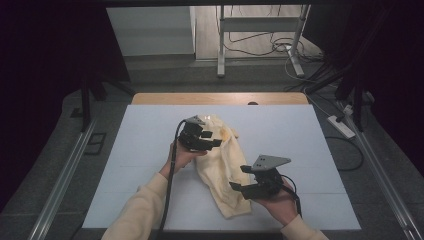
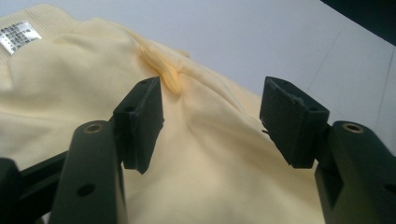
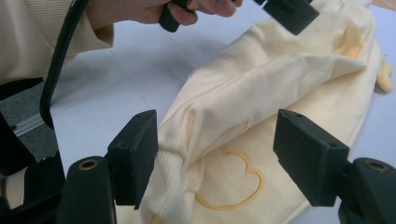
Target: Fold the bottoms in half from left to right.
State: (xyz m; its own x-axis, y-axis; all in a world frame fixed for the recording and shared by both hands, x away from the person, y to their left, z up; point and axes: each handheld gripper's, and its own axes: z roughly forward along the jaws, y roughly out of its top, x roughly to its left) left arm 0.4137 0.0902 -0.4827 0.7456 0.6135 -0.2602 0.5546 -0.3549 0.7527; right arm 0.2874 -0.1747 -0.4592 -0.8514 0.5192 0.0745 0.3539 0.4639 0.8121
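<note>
A pale yellow garment (image 1: 225, 170) lies folded in a long strip on the white table top (image 1: 145, 145). My left gripper (image 1: 214, 142) hovers over its far end, jaws apart. In the left gripper view, the gripper (image 2: 212, 126) is open above the cloth (image 2: 70, 93), near an orange-yellow patch (image 2: 166, 74) and a white label (image 2: 18, 36). My right gripper (image 1: 236, 188) is at the garment's near end. In the right gripper view, this gripper (image 3: 219, 149) stands open around the folded cloth (image 3: 280, 74) without pressing it, and an embroidered outline (image 3: 233, 182) lies below.
A strip of bare wood (image 1: 220, 98) marks the table's far edge. Beyond it stand the metal legs of a frame (image 1: 221, 50) among loose cables. A power strip (image 1: 341, 126) lies on the floor at the right. Metal rails run along both sides.
</note>
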